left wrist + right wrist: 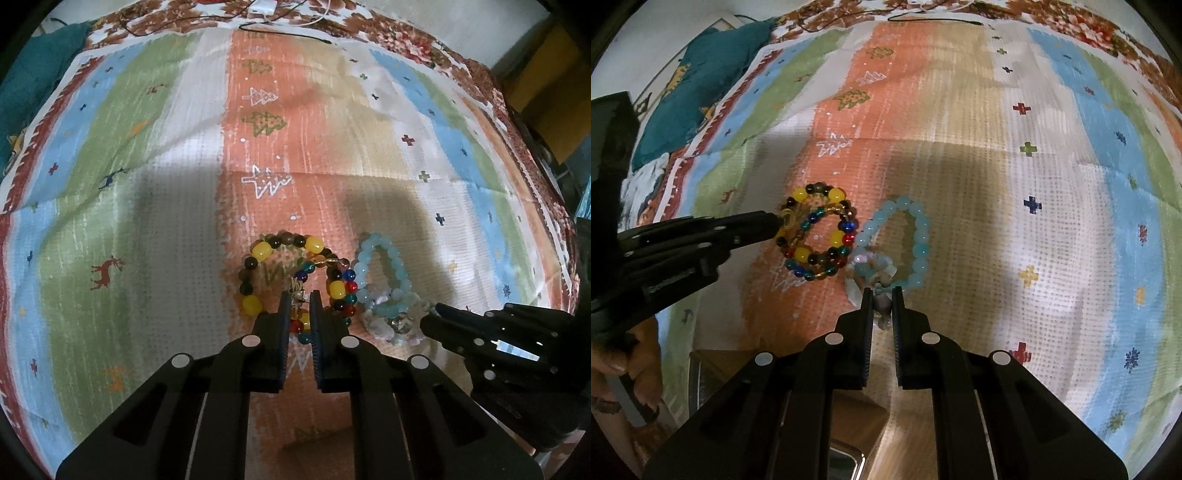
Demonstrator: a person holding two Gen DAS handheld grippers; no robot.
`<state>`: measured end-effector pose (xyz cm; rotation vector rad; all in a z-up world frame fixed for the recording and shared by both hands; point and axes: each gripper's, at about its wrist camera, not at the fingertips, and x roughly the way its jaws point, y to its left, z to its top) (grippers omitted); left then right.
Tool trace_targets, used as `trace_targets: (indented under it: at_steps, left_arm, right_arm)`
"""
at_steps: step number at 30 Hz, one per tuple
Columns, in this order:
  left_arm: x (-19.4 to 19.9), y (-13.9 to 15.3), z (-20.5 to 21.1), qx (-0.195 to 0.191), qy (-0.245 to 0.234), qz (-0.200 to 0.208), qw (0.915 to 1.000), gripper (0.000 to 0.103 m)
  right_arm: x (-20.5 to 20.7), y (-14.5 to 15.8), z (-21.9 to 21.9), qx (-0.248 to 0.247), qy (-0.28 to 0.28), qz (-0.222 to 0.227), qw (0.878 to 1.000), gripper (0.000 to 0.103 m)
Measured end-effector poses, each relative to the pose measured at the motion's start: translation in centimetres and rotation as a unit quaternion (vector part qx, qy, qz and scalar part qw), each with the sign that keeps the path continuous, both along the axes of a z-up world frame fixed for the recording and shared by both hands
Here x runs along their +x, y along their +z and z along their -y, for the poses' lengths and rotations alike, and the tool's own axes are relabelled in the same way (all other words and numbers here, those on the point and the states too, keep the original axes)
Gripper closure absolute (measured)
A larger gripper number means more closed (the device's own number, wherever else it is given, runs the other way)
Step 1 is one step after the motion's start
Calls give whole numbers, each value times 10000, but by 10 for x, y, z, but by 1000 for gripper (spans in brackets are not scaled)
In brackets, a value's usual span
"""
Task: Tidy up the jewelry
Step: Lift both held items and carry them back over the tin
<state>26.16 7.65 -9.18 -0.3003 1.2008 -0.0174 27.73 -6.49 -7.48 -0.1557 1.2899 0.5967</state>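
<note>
Gripping the multicolour bead bracelets, the left gripper has its jaws narrow, closed on a small wire charm and beads at the near edge of that pile. Pile = yellow, dark, red, blue and green beads, several loops overlapping, lying on the orange stripe of the striped cloth. From the right wrist cam the same pile sits left of centre w/ the left gripper coming in from the left side, tips touching the pile's left edge.

Right gripper: jaws narrow too, pinched on the pale clear/white beads at the near end of the light blue bracelet. That bracelet lies just beside the multicolour pile, to its right, on the tan stripe; whether the two piles touch, can't tell. In the left cam the right gripper enters from the right, tips at the pale bead cluster beside the light blue bracelet.

Teal fabric bunched at far left of the cloth. Black cable along the far edge.
</note>
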Motion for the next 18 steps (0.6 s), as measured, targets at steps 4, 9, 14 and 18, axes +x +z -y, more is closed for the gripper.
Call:
trace_targets:
  at_steps: [4,9,14,18]
  left_arm:
    - [2,-4,2,29,-43,-58,10000,93]
    - [3,-4,3,42,-52,-49,10000,93]
    - [0,0,1,6,-17,9,10000,93]
    - [-4,4,1,-20,-7,55,10000,93]
  right_arm:
    - [0,2,0,11,15,21,10000,92]
    - [1,1,-1,-7,35,20,10000,92]
    - [0,4,-1,16,44,54,10000,92]
    - [-3,11,-2,61,71,131,9999,92]
